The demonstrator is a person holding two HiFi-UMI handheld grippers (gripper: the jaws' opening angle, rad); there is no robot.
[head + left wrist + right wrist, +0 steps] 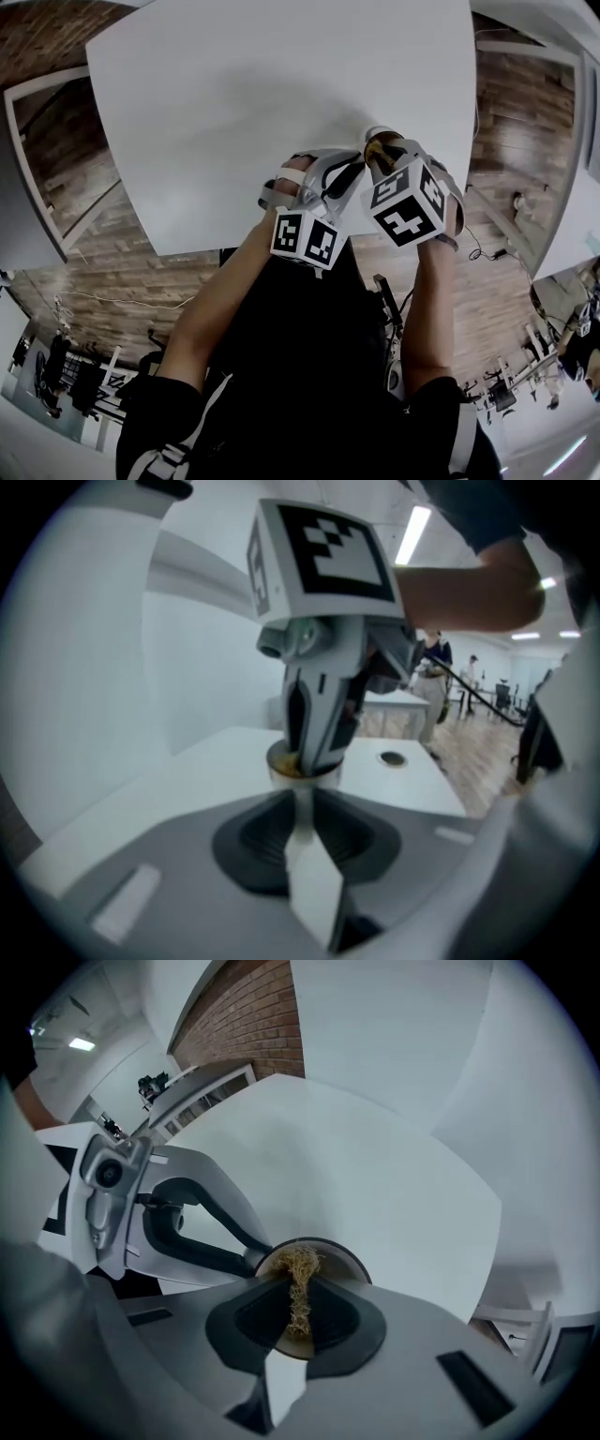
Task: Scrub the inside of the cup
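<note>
Cup (349, 1265) at table's (262, 94) near edge
One round cup is pinched by left gripper (302, 808), one wiry gold scrubber (300, 1279) by right gripper (300, 1326).

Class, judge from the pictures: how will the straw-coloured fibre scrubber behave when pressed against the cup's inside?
The scrubber looks like a loose tangle of thin strands, so it probably squashes and springs back rather than staying stiff. The right gripper pinches it to a narrow strip, suggesting it is light and compressible.
</note>
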